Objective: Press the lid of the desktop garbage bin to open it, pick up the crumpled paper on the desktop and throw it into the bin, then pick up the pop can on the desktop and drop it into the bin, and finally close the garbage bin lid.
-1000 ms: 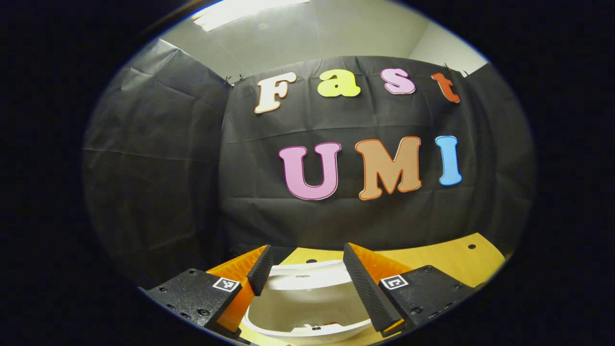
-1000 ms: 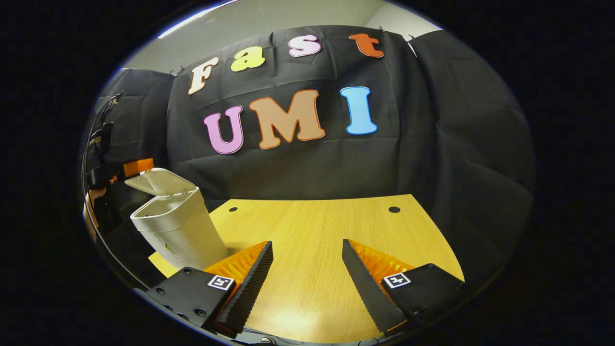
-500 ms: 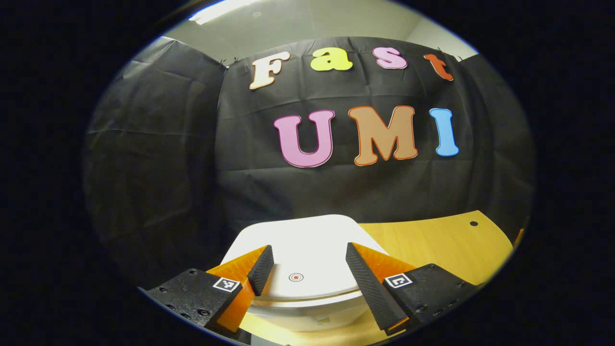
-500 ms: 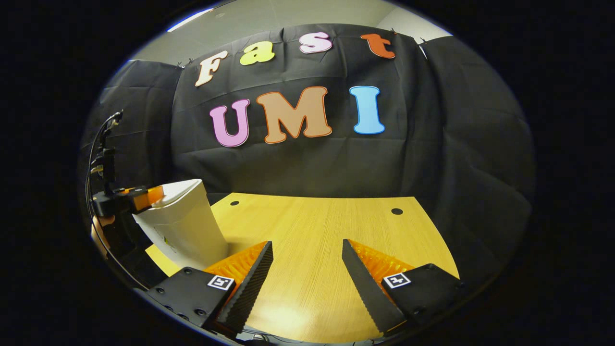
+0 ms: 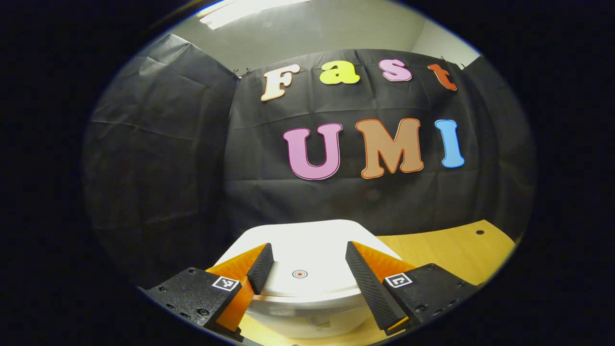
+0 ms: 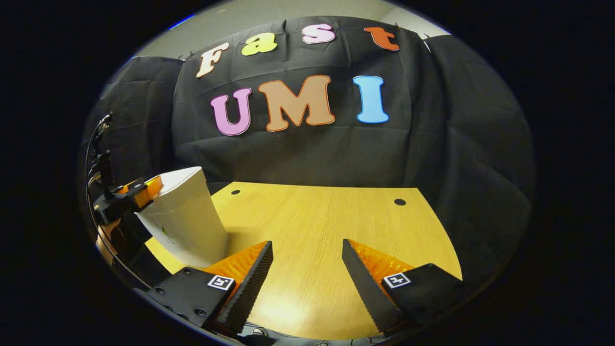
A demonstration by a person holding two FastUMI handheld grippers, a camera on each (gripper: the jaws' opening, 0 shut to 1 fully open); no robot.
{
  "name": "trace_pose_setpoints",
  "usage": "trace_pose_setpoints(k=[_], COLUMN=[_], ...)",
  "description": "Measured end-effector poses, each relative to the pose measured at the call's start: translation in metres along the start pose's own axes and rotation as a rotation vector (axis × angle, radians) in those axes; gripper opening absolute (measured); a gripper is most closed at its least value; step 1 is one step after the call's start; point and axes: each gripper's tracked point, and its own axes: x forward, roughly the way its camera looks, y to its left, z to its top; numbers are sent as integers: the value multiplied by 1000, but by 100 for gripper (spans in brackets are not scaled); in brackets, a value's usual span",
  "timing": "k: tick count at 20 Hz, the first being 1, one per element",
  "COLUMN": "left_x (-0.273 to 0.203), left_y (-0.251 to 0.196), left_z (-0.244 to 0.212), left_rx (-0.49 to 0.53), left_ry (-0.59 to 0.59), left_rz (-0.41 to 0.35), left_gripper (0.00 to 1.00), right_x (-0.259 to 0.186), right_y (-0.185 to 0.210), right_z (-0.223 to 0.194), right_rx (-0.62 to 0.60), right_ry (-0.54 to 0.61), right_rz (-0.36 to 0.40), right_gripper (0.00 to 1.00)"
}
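Since closing needed only a downward push, the left gripper (image 5: 303, 263) hung wide open and empty just above the shut lid (image 5: 307, 240); the right gripper (image 6: 307, 259) idled, equally open and empty.

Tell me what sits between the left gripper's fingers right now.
In the left gripper view, the left gripper is open over the bin's white lid, which is down. A small round red mark on the lid lies between the fingers.

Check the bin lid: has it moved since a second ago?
Yes. The lid has swung down from raised to flat on the bin's rim, closed.
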Motion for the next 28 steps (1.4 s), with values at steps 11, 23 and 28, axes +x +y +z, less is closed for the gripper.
trace_pose_setpoints(k=[11, 23, 28], left_x=[-2, 1, -27], left_y=[0, 0, -63], left_z=[2, 76, 116], left_rx=[-36, -55, -112], left_ry=[-6, -59, -134], left_rz=[-18, -26, -157], left_gripper=[95, 92, 93], right_x=[13, 5, -6], right_y=[27, 40, 30], right_z=[0, 46, 74], right_rx=[-55, 52, 116], right_ry=[23, -145, -244], right_rz=[64, 44, 22], right_gripper=[96, 96, 96])
